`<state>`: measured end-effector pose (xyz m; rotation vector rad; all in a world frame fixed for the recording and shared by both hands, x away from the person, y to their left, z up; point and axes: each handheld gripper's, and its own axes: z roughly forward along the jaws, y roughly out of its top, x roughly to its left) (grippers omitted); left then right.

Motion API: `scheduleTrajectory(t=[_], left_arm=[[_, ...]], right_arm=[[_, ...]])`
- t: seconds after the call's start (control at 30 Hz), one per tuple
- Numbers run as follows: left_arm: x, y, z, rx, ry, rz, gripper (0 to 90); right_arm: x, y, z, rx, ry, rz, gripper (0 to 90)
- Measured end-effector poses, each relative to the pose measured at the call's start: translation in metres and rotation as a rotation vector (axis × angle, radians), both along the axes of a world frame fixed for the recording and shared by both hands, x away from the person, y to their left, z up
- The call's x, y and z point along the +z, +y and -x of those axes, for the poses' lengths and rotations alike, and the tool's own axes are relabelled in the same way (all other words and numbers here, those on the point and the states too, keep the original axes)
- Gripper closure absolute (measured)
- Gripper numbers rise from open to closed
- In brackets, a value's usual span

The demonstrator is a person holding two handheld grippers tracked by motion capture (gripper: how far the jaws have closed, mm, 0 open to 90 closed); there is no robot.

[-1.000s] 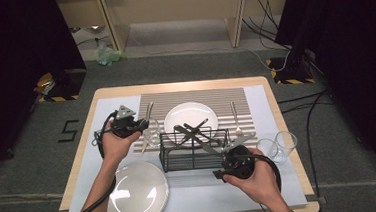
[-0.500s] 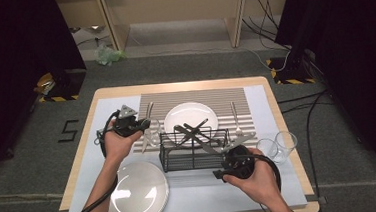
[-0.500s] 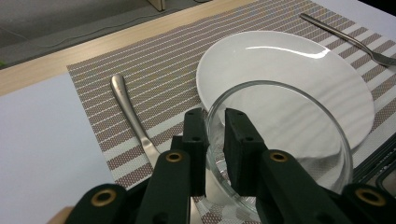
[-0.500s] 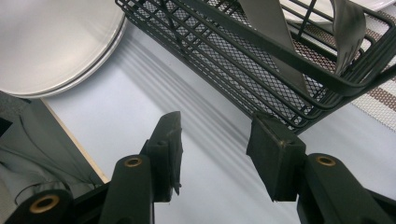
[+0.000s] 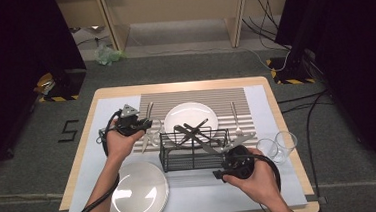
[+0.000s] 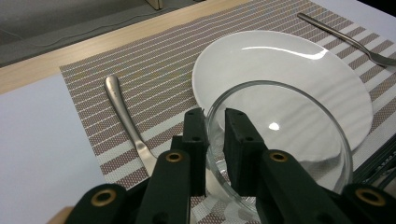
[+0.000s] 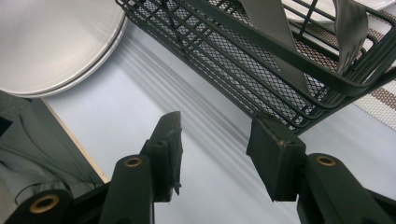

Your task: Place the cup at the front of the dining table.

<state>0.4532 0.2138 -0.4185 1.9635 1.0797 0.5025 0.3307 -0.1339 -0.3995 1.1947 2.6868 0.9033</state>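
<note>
- Left gripper [image 6: 215, 135] clamped on rim of clear round glass bowl [image 6: 299, 140], one pad inside the wall, one outside.
- Glass bowl held at near-left edge of white round ceramic plate [image 6: 280, 65], over the brown-and-cream striped woven placemat [image 6: 154, 70]; touching the mat or just lifted, cannot tell.
- Steel spoon handle [image 6: 122, 112] lying on placemat just beside the jaws, clear of the grip.
- Probably light but rigid, smooth, brittle (glass on glass-hard plate: chip risk if knocked).
- Thin-rim pinch likely slippery; bowl may swing or tilt under own weight, so best kept level and moved slowly.
- Safer hold judged to be deeper on the wall, pads square to the rim, away from plate edge.
- Right gripper [image 7: 217, 154] with jaws spread, nothing between them, hovering over pale blue table cover beside black wire mesh basket [image 7: 261, 60] (cutlery inside).
- Second white plate [image 5: 138, 193] at front left.
</note>
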Motion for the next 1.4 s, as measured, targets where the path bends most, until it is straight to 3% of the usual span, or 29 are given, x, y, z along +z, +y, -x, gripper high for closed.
scheduleTrajectory(t=[0.23, 0.53, 0.87, 1.07, 1.4], left_arm=[[0.0004, -0.0005, -0.0019, -0.001, 0.008, -0.002, 78.4], [-0.0002, 0.0, -0.0062, 0.013, 0.032, 0.027, 77.8], [-0.0012, -0.0007, -0.0087, 0.014, 0.03, 0.043, 75.6], [0.0004, 0.0011, -0.0091, 0.008, 0.021, 0.069, 67.9], [0.0073, 0.0012, -0.0064, 0.016, -0.004, 0.073, 52.8]], right_arm=[[-0.0002, 0.0003, 0.0, 0.0, 0.003, 0.001, 54.2], [-0.0002, 0.0002, 0.0003, -0.002, 0.003, 0.0, 54.0], [-0.0003, 0.0001, 0.0003, 0.0, 0.001, -0.001, 53.8], [-0.0008, 0.0007, 0.0004, 0.001, 0.002, 0.001, 53.7], [-0.0008, 0.0007, 0.0005, 0.0, 0.002, 0.001, 53.8]])
